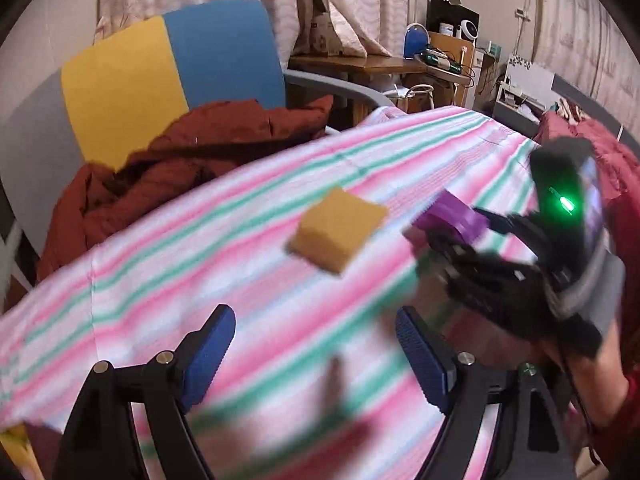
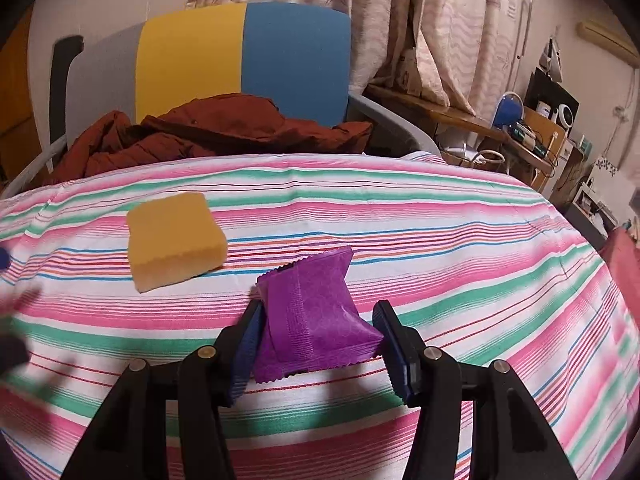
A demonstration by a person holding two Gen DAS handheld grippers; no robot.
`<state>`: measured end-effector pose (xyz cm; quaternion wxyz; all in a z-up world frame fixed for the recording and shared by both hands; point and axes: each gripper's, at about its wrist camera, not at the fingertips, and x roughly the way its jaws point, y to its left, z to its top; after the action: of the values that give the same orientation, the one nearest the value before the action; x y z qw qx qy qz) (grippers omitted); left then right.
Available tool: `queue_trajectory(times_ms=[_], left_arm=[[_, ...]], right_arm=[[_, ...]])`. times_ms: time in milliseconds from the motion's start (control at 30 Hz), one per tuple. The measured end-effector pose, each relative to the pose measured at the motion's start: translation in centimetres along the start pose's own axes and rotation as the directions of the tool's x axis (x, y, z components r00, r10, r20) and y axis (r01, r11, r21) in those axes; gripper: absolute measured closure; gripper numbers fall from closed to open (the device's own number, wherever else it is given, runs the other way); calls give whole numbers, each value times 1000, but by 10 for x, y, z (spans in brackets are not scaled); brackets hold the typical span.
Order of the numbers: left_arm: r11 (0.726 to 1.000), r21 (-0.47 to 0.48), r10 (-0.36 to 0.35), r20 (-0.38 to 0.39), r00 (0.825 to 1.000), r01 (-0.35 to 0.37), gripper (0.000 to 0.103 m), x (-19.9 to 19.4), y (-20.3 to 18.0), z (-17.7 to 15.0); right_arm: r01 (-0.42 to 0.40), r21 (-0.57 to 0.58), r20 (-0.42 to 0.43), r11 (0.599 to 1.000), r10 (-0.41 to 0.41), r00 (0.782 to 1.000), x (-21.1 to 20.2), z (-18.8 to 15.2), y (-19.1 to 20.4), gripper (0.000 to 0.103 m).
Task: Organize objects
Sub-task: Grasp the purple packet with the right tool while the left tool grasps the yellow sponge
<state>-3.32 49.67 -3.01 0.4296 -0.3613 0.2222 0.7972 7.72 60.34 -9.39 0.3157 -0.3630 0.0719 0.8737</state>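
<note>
Nearest, clamped between the blue ribbed pads of the right gripper (image 2: 316, 344): a purple crinkle-edged foil packet (image 2: 316, 320), low over the pink, green and white striped cloth (image 2: 460, 240). Just beyond, to the left, a yellow square sponge block (image 2: 174, 236) lying flat. Left gripper (image 1: 316, 352) spread wide, holding nothing, blurred. Behind the cloth's far edge, a rust-red padded jacket (image 2: 224, 132) heaped on a yellow-and-blue-backed chair (image 2: 244, 56).

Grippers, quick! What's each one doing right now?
Left gripper: open, holding nothing.
Right gripper: closed on the purple packet.
</note>
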Motion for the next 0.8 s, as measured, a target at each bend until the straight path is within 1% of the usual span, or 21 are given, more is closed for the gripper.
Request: queue_trajectory(times_ms=[100,200,333,367,467,500,567,600,667,733,800], left_arm=[[1000,23,10,12,1000,-10,19,13,1,16],[999,52,-7,29,1000,5,19,27,2,26],[995,97,7,-12,1000,-6,18,51,-3,35],[994,113,9,-31,999,-5,18,57,-5,37],[984,180,18,-35,999,-11,18,66,-16,40],[978,206,26,-27,999,-20,18,68,-20,41],[968,250,17,2,1000,-17,18,70,-26,43],[968,252,11,7,1000,-12,18,72,-27,44],[975,220,-18,4,1000,17,18,77,-26,45],[989,140,-55,-3,998,55,18,83,-20,45],[994,81,-78,0,997,78,18,87,-15,43]], right_arm=[[-7,36,-10,999,7,1000,2,-1,-6,47],[-19,75,-21,997,20,1000,5,-2,-13,47],[-28,99,-31,995,31,999,8,-3,-17,47],[-28,98,-30,995,31,999,8,-4,-16,47],[-27,93,-32,995,30,999,8,-4,-15,47],[-24,94,-32,995,27,999,8,-4,-15,47],[-25,98,-33,995,28,999,9,-4,-16,47],[-26,103,-33,994,30,999,9,-5,-17,47],[-27,117,-32,993,31,999,8,-5,-19,47],[-31,130,-31,991,35,999,9,-6,-21,47],[-32,135,-28,990,36,999,8,-6,-22,47]])
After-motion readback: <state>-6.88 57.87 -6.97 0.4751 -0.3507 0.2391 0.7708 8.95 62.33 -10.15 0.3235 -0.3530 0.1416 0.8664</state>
